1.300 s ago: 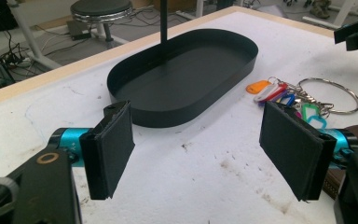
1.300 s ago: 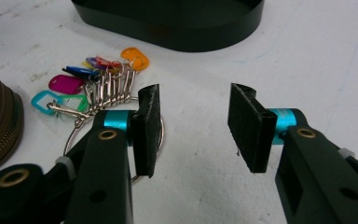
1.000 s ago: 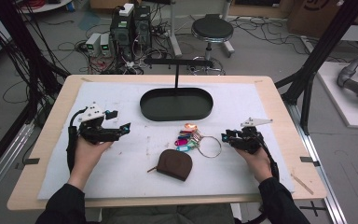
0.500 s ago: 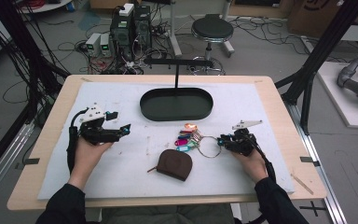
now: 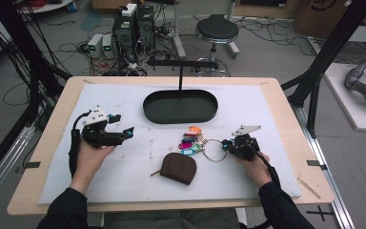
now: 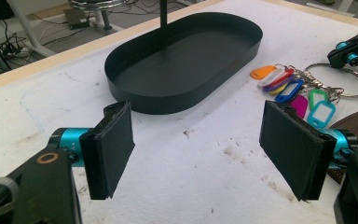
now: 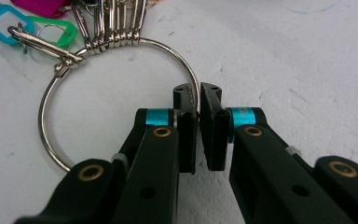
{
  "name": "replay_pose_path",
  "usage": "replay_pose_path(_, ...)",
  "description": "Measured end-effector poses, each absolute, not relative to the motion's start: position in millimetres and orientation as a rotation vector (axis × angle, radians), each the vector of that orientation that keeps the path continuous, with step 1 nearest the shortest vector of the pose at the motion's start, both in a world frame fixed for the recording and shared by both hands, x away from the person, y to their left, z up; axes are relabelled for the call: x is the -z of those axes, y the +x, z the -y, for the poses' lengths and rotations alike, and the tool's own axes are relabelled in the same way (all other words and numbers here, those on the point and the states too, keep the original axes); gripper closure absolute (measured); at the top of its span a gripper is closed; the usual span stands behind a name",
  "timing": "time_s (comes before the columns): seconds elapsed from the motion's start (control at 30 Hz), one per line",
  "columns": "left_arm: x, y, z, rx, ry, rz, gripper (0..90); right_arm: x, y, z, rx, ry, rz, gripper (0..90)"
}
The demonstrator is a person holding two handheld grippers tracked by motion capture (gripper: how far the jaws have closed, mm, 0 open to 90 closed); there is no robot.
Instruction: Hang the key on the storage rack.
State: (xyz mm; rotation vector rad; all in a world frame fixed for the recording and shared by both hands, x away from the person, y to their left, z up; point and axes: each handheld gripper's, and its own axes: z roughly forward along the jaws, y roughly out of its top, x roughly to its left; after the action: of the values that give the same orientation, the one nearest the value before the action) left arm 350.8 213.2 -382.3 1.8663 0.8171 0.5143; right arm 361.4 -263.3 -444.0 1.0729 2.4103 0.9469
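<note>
— Where are you?

— My right gripper (image 7: 198,100) has its jaws pinched on the wire of the key ring (image 7: 116,95), which lies flat on the white mat (image 5: 267,114) near the black tray (image 5: 180,106). My left gripper (image 6: 198,154) waits spread wide, holding nothing.

— Next?

— Lifting, I'd guess; whether the grip will hold is hard to tell.

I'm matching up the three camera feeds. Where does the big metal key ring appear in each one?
High view: key ring right of centre, at the right tongs.
Left gripper view: key ring at the upper right edge.
Right gripper view: key ring centre, pinched by the jaws.
Shared landmark: coloured key tags.
</note>
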Motion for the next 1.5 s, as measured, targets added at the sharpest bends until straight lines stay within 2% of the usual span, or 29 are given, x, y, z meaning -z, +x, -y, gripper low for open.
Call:
replay_pose_path(0.5, 383, 351, -213, -0.514, 1.869, -0.817, 25.9, 425, 362, 290, -1.208, 1.188, -2.226, 87.8)
replay_pose_path(1.0, 383, 351, -212, -0.517, 1.872, -0.814, 25.9, 416, 354, 281, -1.461, 1.185, -2.197, 87.0)
replay_pose_path(1.5, 383, 351, -211, -0.511, 1.871, -0.812, 25.9, 420, 356, 282, -1.407, 1.251, -2.307, 86.7)
